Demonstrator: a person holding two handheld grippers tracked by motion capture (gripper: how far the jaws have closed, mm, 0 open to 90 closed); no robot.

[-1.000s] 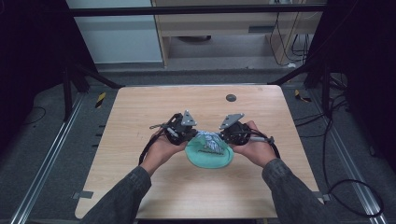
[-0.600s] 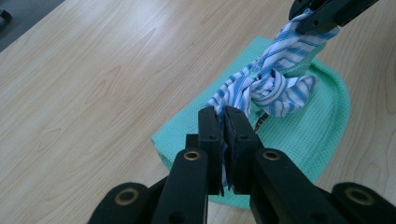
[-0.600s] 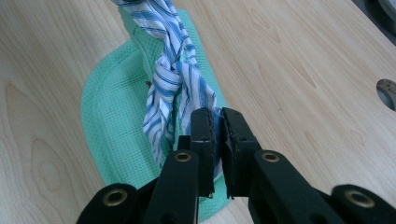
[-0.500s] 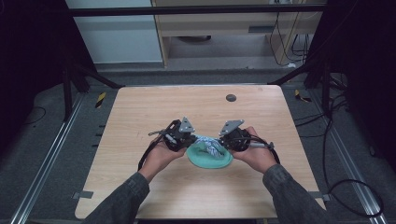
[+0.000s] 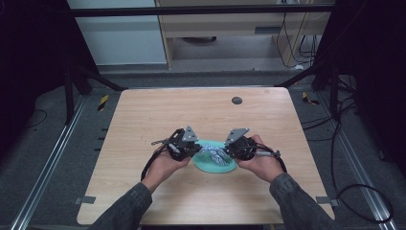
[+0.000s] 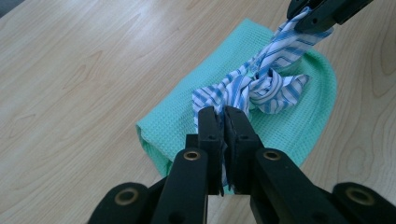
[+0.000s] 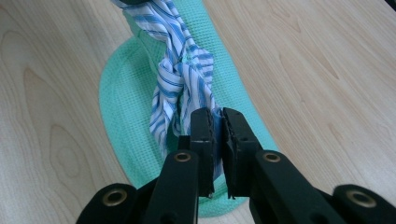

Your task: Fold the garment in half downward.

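Broadly, the biggest thing is the wooden table (image 5: pixel 143 129), a pale square top with a soft grain and rounded corners; a small dark round disc (image 5: pixel 236 100) sits on it far behind the green cloth, near the back edge.

On the near half of the table, between the two hands, lies the green cloth (image 5: pixel 210 165) (image 6: pixel 187 107) (image 7: pixel 116 93). It has a fine waffle weave and is folded into a flat pad with one rounded end — its surface looks soft and a little thick.

On top of the green cloth rests the striped cloth (image 5: pixel 215 154) (image 6: pixel 261 84) (image 7: pixel 182 79), thin white fabric with blue stripes, twisted and tied in a loose knot over the middle of the green cloth. Its two ends stretch away from the knot to opposite sides.

The left gripper (image 5: pixel 194 148) (image 6: pixel 223 128) comes from the left side of the green cloth, held in a hand with a dark grey sleeve; its black jaws are clenched on one end of the striped cloth. The right gripper (image 5: pixel 229 149) (image 7: pixel 215 130) (image 6: pixel 317 16) comes from the right side — its jaws are also pressed together on the other end of the striped cloth. Both grippers are low over the green cloth and point toward each other.
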